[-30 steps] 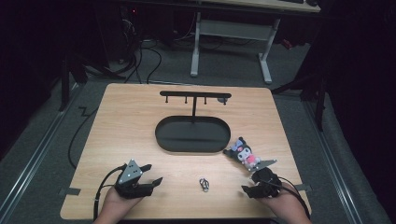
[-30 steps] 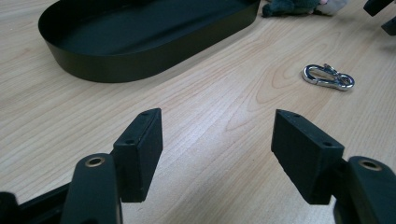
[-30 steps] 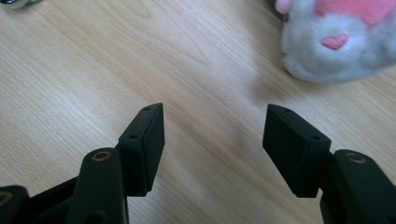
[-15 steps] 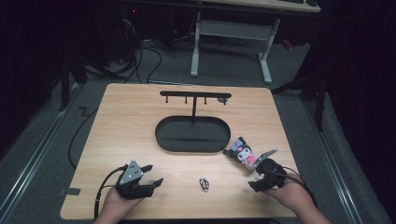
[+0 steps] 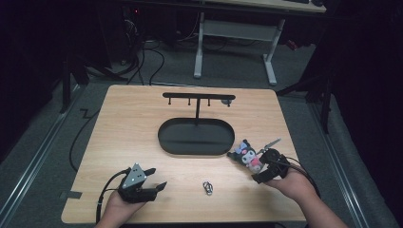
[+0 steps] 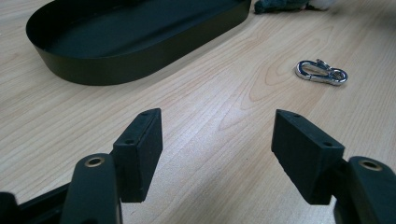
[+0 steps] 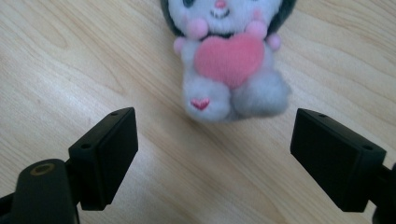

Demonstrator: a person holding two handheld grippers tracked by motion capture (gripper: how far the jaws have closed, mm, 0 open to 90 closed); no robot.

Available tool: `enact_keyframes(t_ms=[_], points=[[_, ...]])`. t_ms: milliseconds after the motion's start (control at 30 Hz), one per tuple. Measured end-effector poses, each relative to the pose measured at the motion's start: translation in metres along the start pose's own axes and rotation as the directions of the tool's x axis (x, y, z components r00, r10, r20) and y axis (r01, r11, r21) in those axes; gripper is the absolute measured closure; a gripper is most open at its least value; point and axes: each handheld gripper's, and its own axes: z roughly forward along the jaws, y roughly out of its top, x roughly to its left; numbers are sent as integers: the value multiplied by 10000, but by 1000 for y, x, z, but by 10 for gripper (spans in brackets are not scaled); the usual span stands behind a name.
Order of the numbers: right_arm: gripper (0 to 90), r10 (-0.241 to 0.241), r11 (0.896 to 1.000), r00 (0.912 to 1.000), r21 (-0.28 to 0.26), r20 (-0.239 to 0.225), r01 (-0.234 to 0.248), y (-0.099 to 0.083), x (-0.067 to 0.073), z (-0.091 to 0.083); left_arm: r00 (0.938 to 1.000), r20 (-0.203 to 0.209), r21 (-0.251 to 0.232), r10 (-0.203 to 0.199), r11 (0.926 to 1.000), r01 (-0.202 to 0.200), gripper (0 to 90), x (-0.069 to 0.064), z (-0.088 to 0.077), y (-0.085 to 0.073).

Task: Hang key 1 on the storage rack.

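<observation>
The small plush toy with black ears, white face and a pink heart on its chest point(image 5: 247, 156) lies on the light wooden table point(image 5: 133, 128), near its right edge and just off the right end of the black oval metal tray point(image 5: 196, 137). In the right gripper view the plush toy point(image 7: 229, 70) lies on its back, feet toward the camera, a little pink heart stitched on one paw.

Right behind it sits the right gripper point(image 5: 260, 166), pointed at the toy's feet. Its jaws have just been opening and now stand wide apart; the toy lies just ahead of the two black pads point(image 7: 109, 154), not between them, and nothing is gripped.

Out toward the middle of the table's near edge, a small silver metal snap clip point(image 5: 207, 187) lies flat on the wood, well apart from the toy. The left gripper view shows the clip point(image 6: 322, 73) ahead and to one side.

Over on the left, the left gripper point(image 5: 159, 179) rests low on the table, jaws spread wide over bare wood, holding nothing. From the tray rises a thin black T-shaped stand with small hooks under its crossbar point(image 5: 197, 98).
</observation>
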Motion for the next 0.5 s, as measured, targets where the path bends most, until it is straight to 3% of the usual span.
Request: enact_keyframes(t_ms=[500], points=[[89,6,9993,9995,380,-328,6,24,-8,13,10000,18,24,80,10000,-80,343,0,1,0]])
